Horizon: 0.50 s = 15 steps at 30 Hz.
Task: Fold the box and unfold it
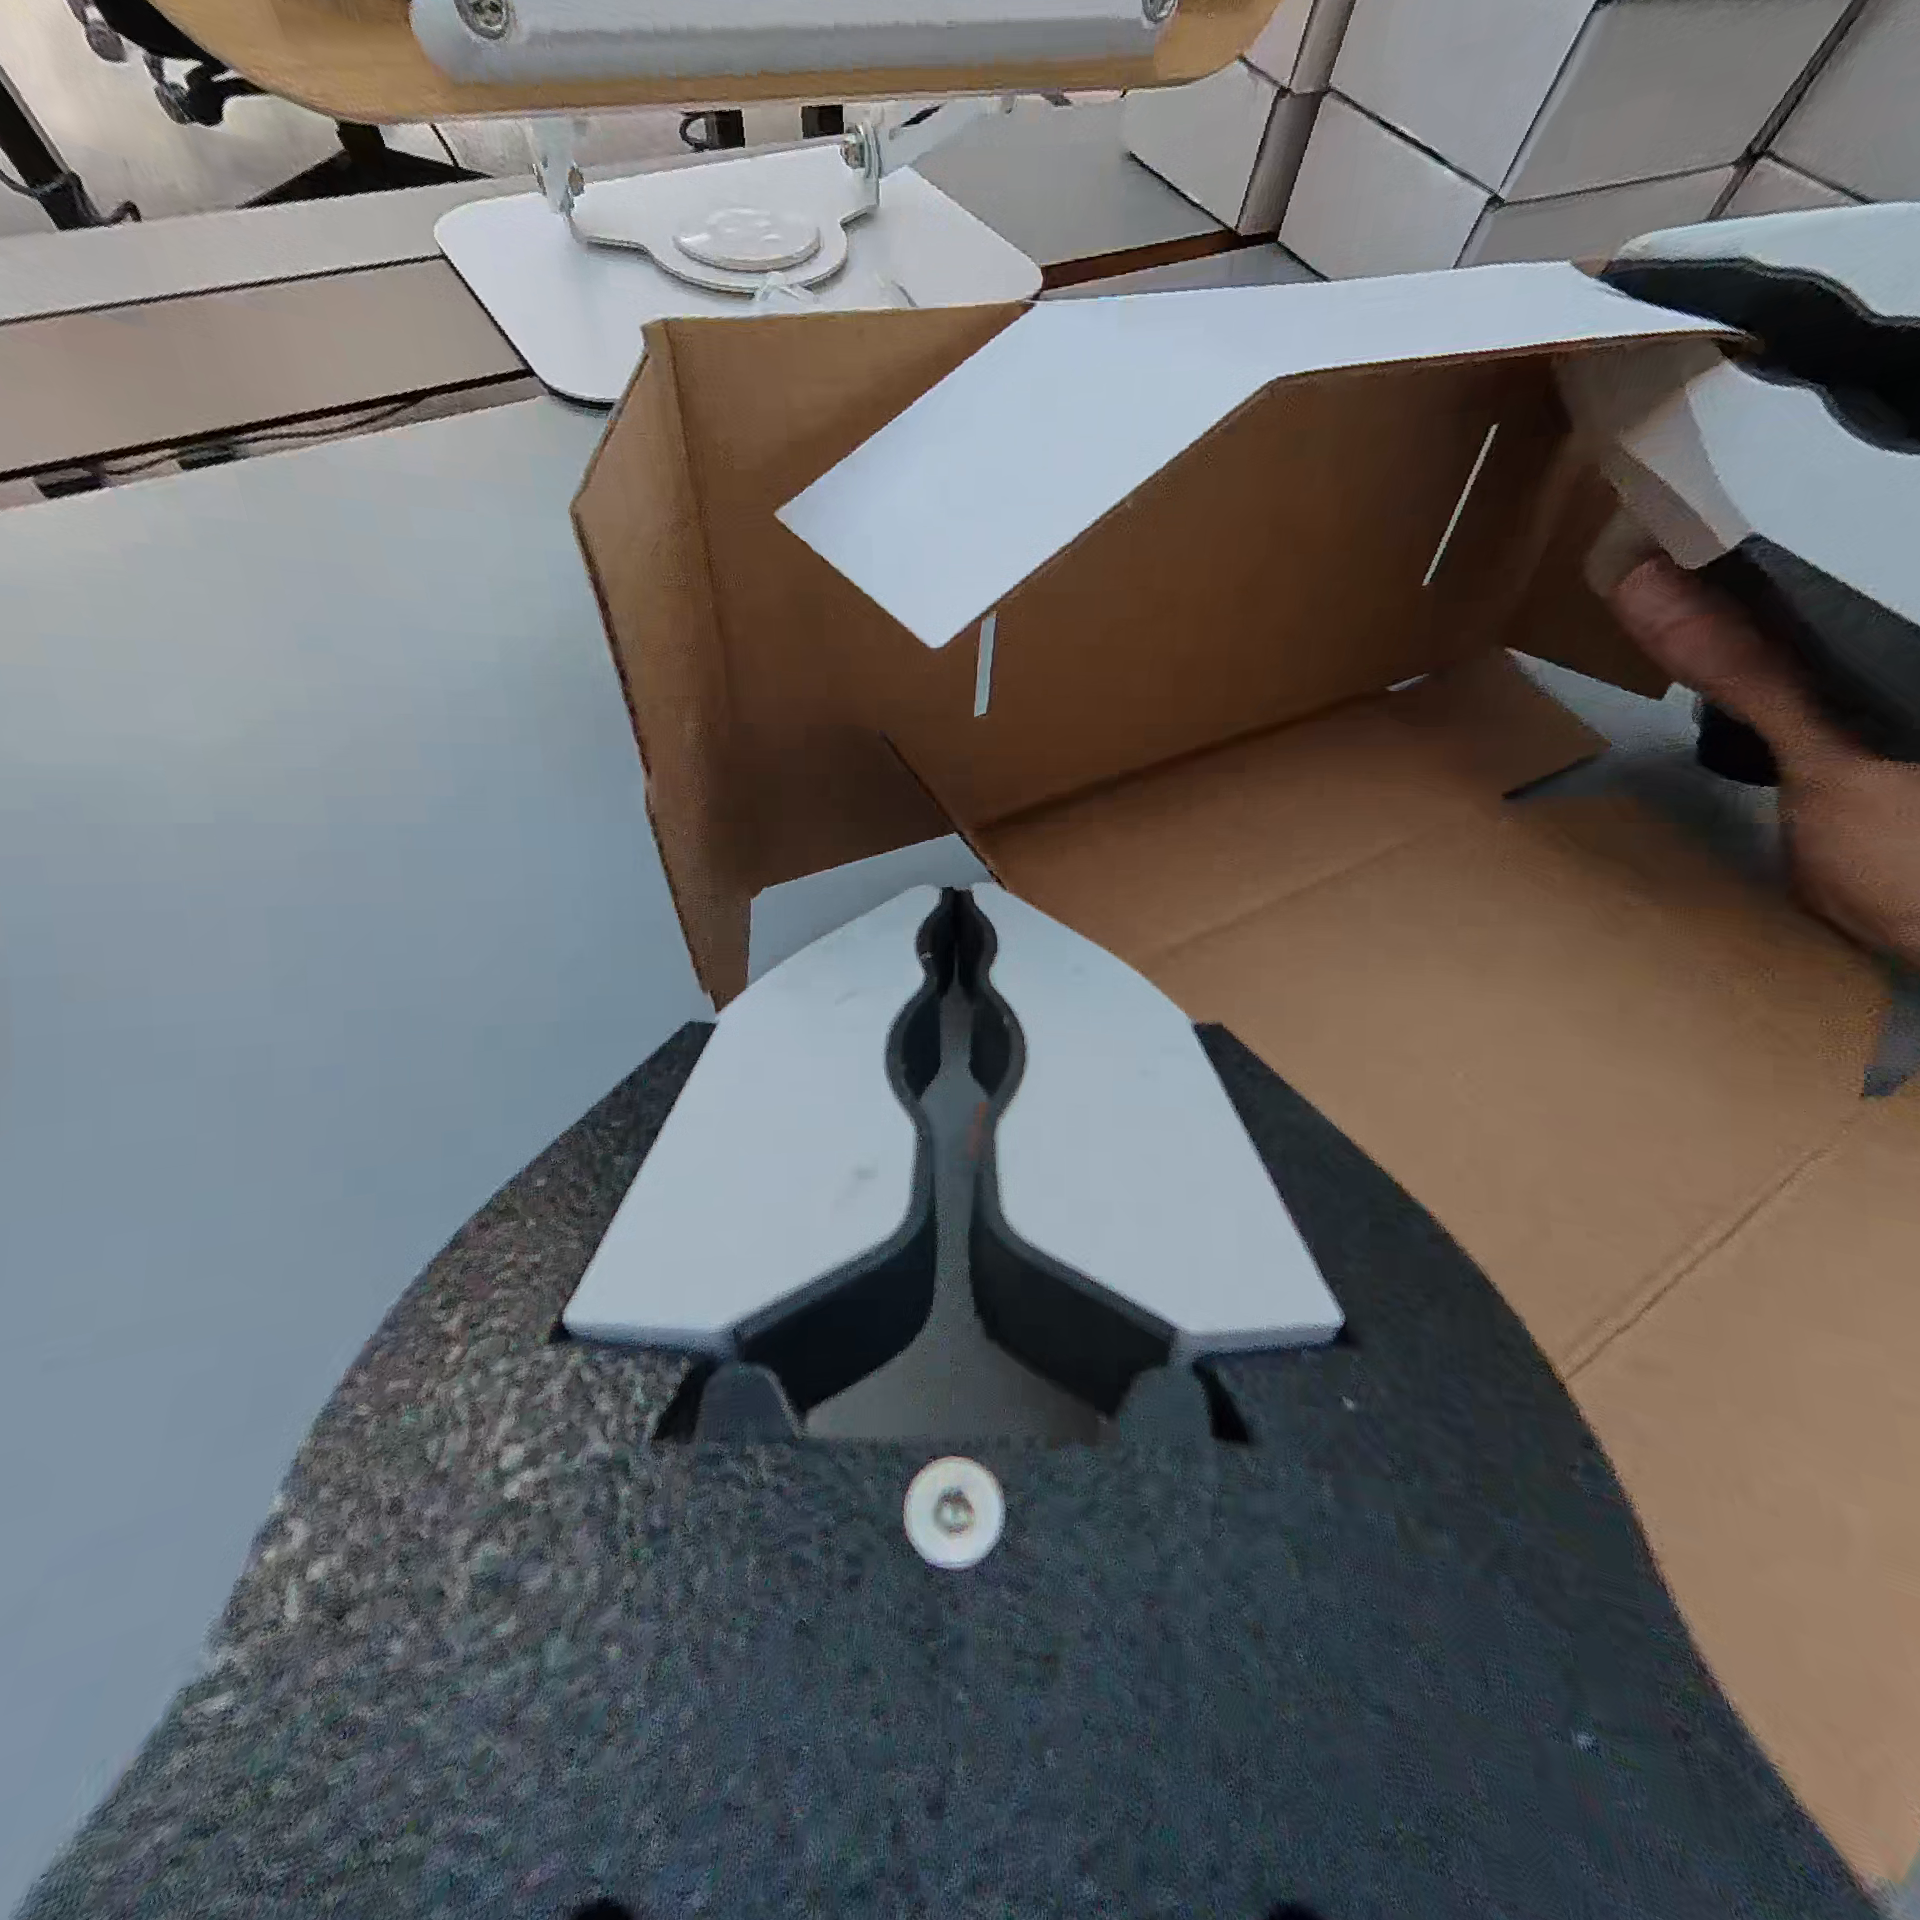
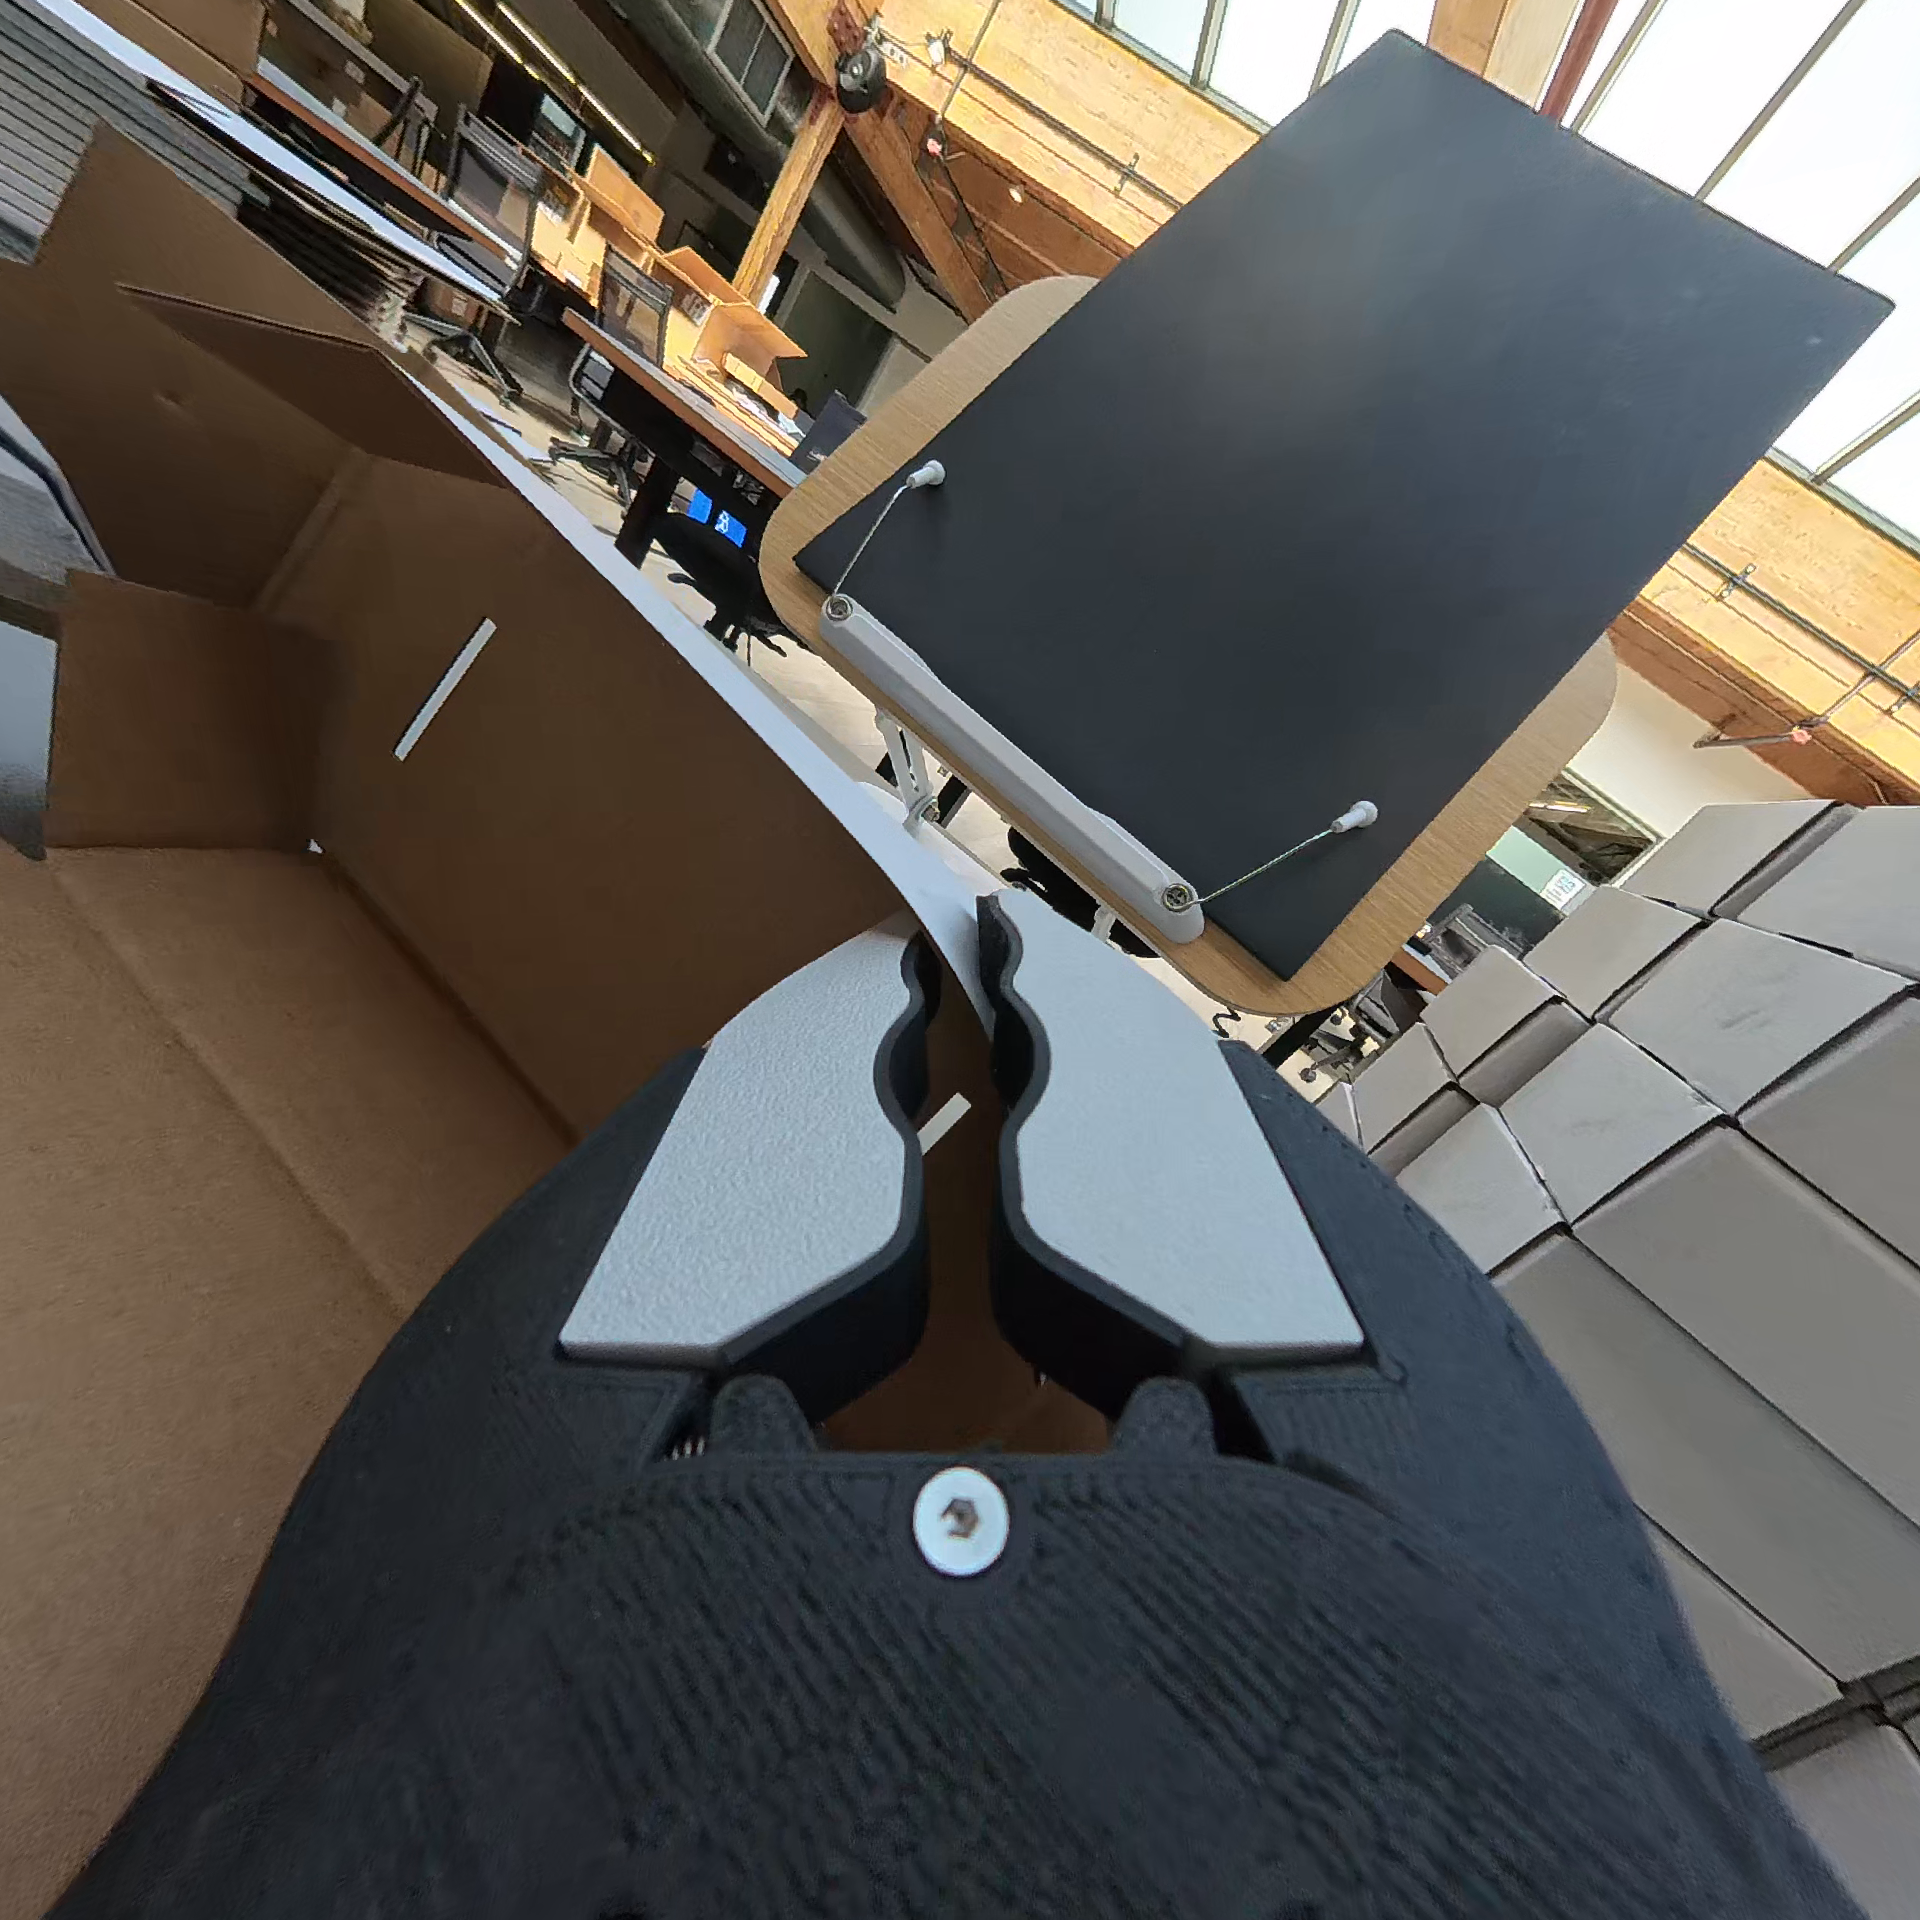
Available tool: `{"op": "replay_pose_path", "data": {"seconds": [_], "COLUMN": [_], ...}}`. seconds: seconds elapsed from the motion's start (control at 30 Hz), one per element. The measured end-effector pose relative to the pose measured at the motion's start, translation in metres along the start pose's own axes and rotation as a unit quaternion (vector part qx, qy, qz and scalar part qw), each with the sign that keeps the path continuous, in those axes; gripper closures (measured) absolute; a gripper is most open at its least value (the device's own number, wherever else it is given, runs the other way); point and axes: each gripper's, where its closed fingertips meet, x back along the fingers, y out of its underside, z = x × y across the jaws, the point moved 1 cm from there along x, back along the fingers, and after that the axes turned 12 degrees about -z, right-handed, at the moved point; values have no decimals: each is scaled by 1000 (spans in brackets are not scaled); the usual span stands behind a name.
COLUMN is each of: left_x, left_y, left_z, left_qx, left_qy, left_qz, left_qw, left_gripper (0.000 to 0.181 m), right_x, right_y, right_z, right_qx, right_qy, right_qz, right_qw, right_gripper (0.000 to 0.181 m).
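Observation:
The cardboard box (image 1: 1247,644), brown inside and white outside, lies partly folded on the grey table (image 1: 260,831). Its back wall stands upright, and a white flap (image 1: 1039,457) leans in over the flat base panel (image 1: 1455,987). A side flap (image 1: 707,582) stands at the left end. My left gripper (image 1: 956,909) is shut and empty, just off the base panel's near left corner. My right gripper (image 1: 1756,348) is at the wall's right end. In the right wrist view, the right gripper (image 2: 966,935) is shut on the wall's white top edge (image 2: 727,665).
A wooden book stand with a black board (image 2: 1299,499) stands on a white base (image 1: 727,249) right behind the box. Several folded white boxes (image 2: 1662,1143) are stacked at the back right. A person's hand (image 1: 1818,810) holds the right gripper beside the box.

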Motion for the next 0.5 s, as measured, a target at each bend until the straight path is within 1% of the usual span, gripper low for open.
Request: {"op": "replay_pose_path", "data": {"seconds": [0.1,0.17,0.27,0.37,0.5], "left_x": [-7,-17,-35,-50,-58], "left_y": [-3,-1,5,9,12], "left_z": [5,9,17,28,31], "left_qx": [-100,-175,-284,-361,-459], "left_qy": [-50,-84,-125,-137,-169], "left_qz": [-21,-45,-84,-100,-139], "left_qw": [994,980,947,917,861], "left_gripper": [181,181,181,181,181], "right_x": [-1,-1,-1,0,-1], "right_y": [-1,-2,-2,-2,-2], "right_z": [-5,-7,-7,-7,-7], "right_qx": [8,14,10,28,62], "right_qy": [-7,-11,-16,-8,9], "right_qz": [-1,0,3,2,5], "right_qw": [1000,1000,1000,1000,998], "right_gripper": [173,173,173,173,173]}}
